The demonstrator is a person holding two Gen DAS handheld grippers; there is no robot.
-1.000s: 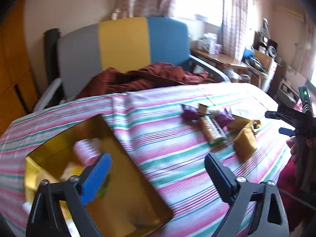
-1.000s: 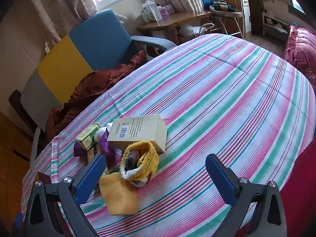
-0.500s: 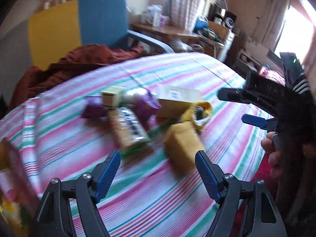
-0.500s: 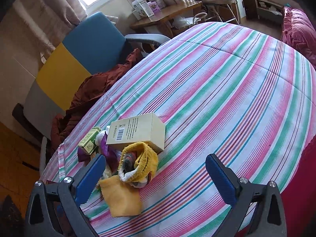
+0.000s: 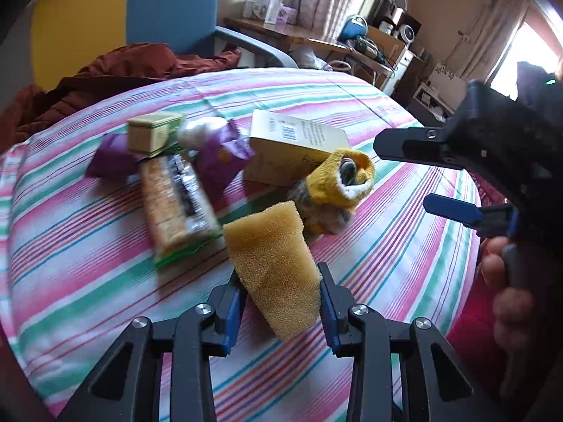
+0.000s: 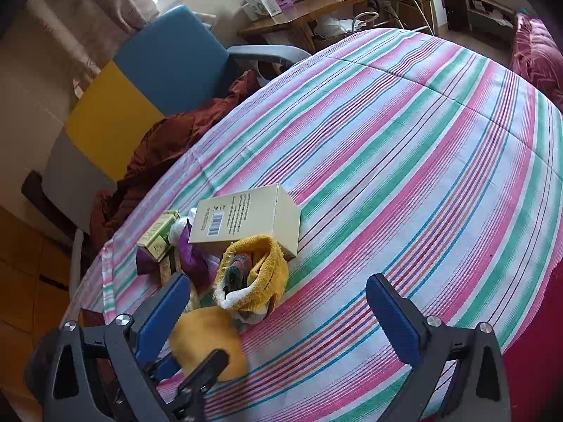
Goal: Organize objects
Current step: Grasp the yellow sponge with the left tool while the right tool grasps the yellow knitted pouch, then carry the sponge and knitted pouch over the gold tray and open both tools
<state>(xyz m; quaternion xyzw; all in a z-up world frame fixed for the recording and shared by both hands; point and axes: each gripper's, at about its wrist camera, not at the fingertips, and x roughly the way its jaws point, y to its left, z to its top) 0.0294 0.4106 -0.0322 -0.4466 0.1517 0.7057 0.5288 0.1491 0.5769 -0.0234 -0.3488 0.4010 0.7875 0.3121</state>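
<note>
Left gripper: pitched steeply down, jaws closed in, both blue pads pressing the sides of a yellow sponge. Seen also low in the right wrist view, under the right gripper's left finger. Right gripper: pitched down likewise, jaws spread wide, nothing between the pads, hanging above the cloth. In the left wrist view, off to the right side, gripped by a bare hand, fingers wrapped round the handle.
</note>
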